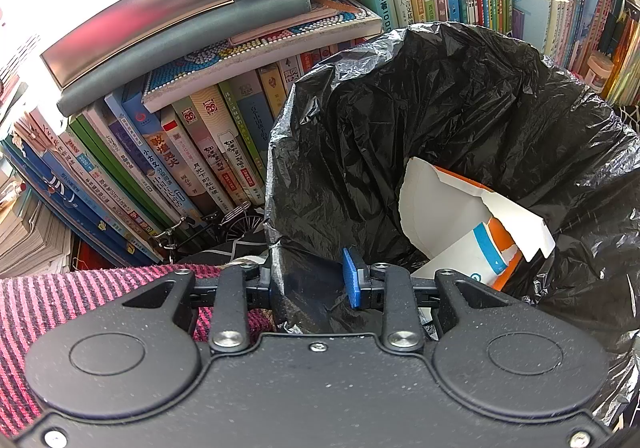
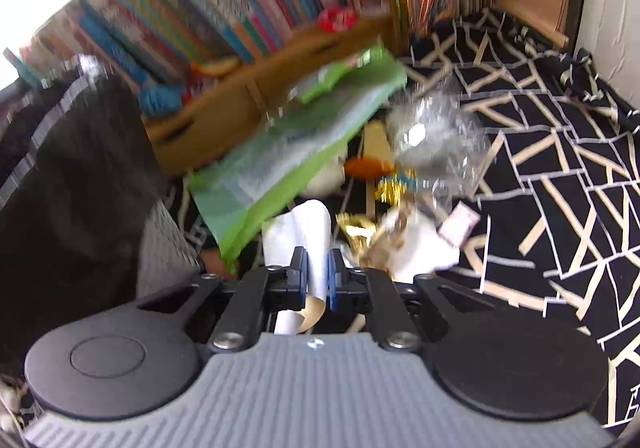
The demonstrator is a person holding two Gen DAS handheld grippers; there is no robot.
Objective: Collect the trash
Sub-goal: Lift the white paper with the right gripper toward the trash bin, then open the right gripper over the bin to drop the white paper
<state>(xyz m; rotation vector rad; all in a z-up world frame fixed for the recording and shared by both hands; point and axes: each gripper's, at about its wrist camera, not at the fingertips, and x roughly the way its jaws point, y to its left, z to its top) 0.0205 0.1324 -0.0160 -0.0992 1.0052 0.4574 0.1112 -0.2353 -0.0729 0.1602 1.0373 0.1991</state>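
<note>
The right gripper is pinching a white paper tube at lower centre of the frame; the tube's long axis is running from the camera toward the upper frame, tilting slightly left. Beyond it, mixed wrappers are lying on the patterned cloth.

The left gripper is clamping the near rim of the black trash bag, fingers pointing up-frame toward the books. An orange-and-white carton is lying inside the bag at centre right.

Black bag mouth open above the torn carton; book row crowds its left rim.
</note>
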